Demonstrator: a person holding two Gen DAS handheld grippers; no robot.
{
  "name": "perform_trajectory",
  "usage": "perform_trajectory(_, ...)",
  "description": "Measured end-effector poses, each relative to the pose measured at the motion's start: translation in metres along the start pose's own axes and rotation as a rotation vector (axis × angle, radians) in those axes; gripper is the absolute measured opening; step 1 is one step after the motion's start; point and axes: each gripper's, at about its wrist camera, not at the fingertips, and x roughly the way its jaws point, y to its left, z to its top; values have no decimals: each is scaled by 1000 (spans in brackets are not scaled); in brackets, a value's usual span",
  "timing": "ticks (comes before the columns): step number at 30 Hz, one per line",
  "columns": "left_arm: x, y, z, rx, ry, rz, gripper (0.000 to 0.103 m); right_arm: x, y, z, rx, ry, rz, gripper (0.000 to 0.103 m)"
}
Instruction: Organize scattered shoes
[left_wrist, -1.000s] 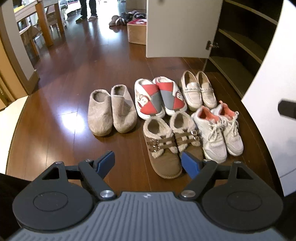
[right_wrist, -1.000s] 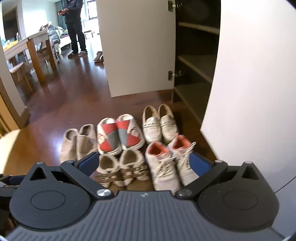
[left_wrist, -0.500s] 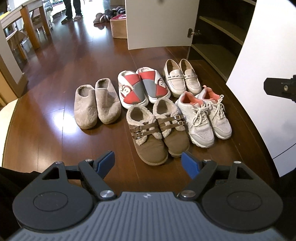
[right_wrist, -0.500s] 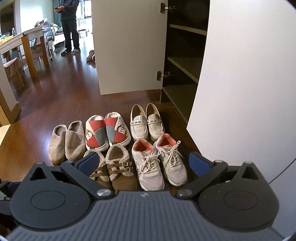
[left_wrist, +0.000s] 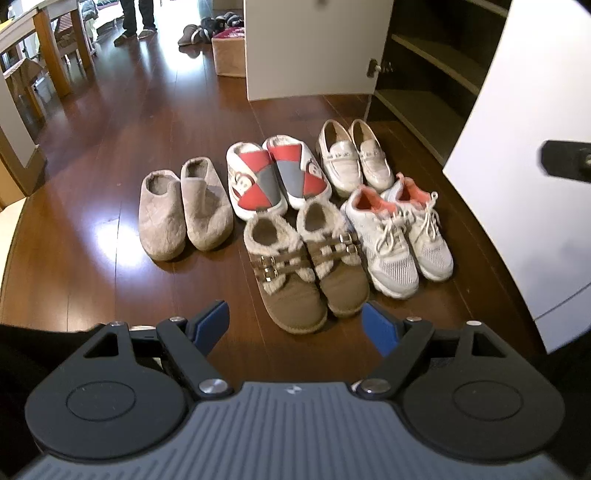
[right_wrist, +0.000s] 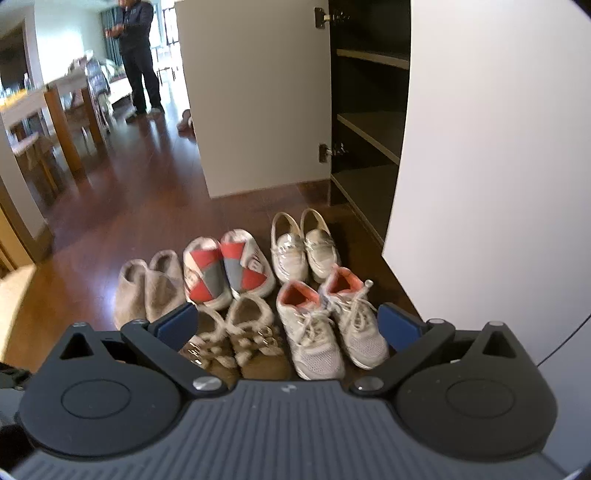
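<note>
A: Where do the shoes sit?

B: In the left wrist view five pairs stand on the dark wood floor (left_wrist: 110, 155) around the middle of the frame, toes toward the camera. The back row runs from the grey felt slippers (left_wrist: 184, 212) at left, through the red and grey slippers (left_wrist: 275, 173) at centre, to the cream loafers (left_wrist: 354, 157) toward the upper right. In front of those, the brown fur-lined shoes (left_wrist: 306, 264) sit just beside the white sneakers (left_wrist: 399, 229), which lie right of centre.

A: And the claws?

B: The left gripper (left_wrist: 295, 325) is released, its blue pads wide apart at the bottom of the frame, grasping nothing; the toe of one brown shoe shows between them, with bare floor below it. The right gripper (right_wrist: 288, 325) is released too, and in its view the brown shoes and the sneakers show between its pads.

A: What lies behind?

B: An open shoe cabinet (left_wrist: 436, 74) with bare shelves fills the upper right, its white door (left_wrist: 314, 48) swung out at top centre. A person (right_wrist: 138, 59) stands in the upper left of the right wrist view, near a wooden table (right_wrist: 55, 99).
</note>
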Motion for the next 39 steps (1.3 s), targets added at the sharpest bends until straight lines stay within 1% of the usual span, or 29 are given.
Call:
perform_trajectory(2,-3,15,15,-8,-19,5,81,-6,-5,16,26,-22,36,102)
perform_trajectory(4,-3,32,30,-2,-38,29,81,-11,-8,32,38,-45,59,102)
perform_trajectory(6,-2,47,43,5,-52,53,81,-6,-10,46,23,-40,74,102)
perform_trajectory(7,-1,53,49,5,-47,61,81,-2,-10,49,20,-32,80,102)
perform_trajectory(8,3,71,64,3,-35,80,81,3,-10,51,20,-22,85,100)
perform_trajectory(10,7,95,84,-7,-27,106,81,36,-8,59,-4,52,98,96)
perform_trajectory(15,20,152,136,-27,-8,171,82,109,12,77,-98,171,114,96)
perform_trajectory(18,43,172,161,5,-10,223,82,156,28,88,-149,238,124,98)
perform_trajectory(20,59,182,174,-5,-1,242,82,183,39,93,-178,276,135,98)
perform_trajectory(22,73,194,190,-63,9,225,82,204,49,96,-199,305,154,98)
perform_trajectory(23,79,197,197,-87,0,205,82,214,55,98,-210,319,163,98)
perform_trajectory(24,83,200,203,-102,-6,188,82,225,60,99,-221,334,172,99)
perform_trajectory(25,91,199,208,-95,-4,170,82,235,66,100,-232,348,181,101)
perform_trajectory(26,109,196,219,-76,9,142,82,247,75,98,-245,352,187,102)
perform_trajectory(29,162,179,234,-5,81,127,83,284,84,94,-239,368,175,102)
perform_trajectory(31,199,168,237,57,135,126,83,321,87,88,-222,417,169,102)
perform_trajectory(33,230,163,233,83,167,131,83,360,91,82,-206,469,163,100)
perform_trajectory(34,246,162,230,87,183,135,83,379,93,79,-199,495,160,99)
perform_trajectory(36,277,167,218,54,212,152,83,415,99,76,-200,533,161,97)
perform_trajectory(38,302,172,206,24,240,161,83,448,109,77,-230,546,174,87)
perform_trajectory(39,310,173,201,11,251,158,83,464,114,78,-245,553,181,85)
